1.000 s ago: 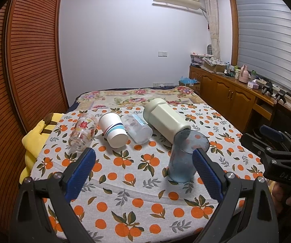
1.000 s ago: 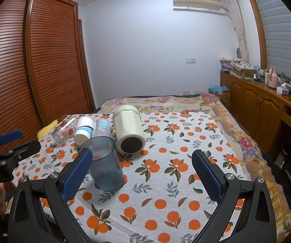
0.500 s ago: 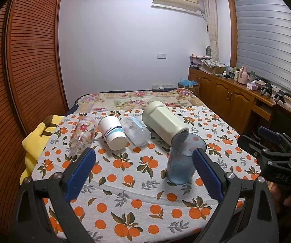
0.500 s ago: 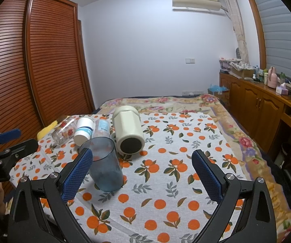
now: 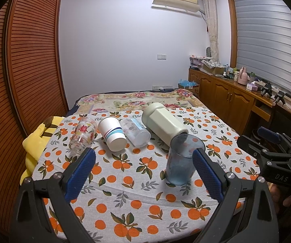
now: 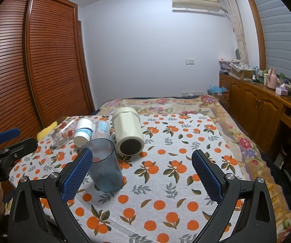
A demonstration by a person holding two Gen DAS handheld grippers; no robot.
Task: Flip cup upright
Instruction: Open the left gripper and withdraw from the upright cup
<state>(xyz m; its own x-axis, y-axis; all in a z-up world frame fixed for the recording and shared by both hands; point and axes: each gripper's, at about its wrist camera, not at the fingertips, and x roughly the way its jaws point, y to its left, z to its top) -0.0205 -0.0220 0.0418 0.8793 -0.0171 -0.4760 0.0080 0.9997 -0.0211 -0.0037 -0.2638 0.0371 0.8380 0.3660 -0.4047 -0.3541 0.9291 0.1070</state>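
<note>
A translucent blue cup (image 5: 181,160) stands upright on the orange-print cloth (image 5: 135,186), mouth up; it also shows in the right wrist view (image 6: 105,165). Behind it lie on their sides a cream jug (image 5: 163,124), a clear plastic cup (image 5: 136,129), a white paper cup with blue stripes (image 5: 113,133) and a glass with red print (image 5: 82,135). My left gripper (image 5: 143,172) is open and empty, held back from the cups. My right gripper (image 6: 142,174) is open and empty, to the right of the blue cup.
A yellow plush (image 5: 37,139) lies at the cloth's left edge. A slatted wooden wardrobe (image 5: 24,70) stands on the left. A wooden sideboard (image 5: 230,99) with clutter runs along the right wall. A floral bedspread (image 5: 137,99) lies beyond the cloth.
Both grippers have drawn back and risen slightly. The blue cup stays upright and the other cups have not moved.
</note>
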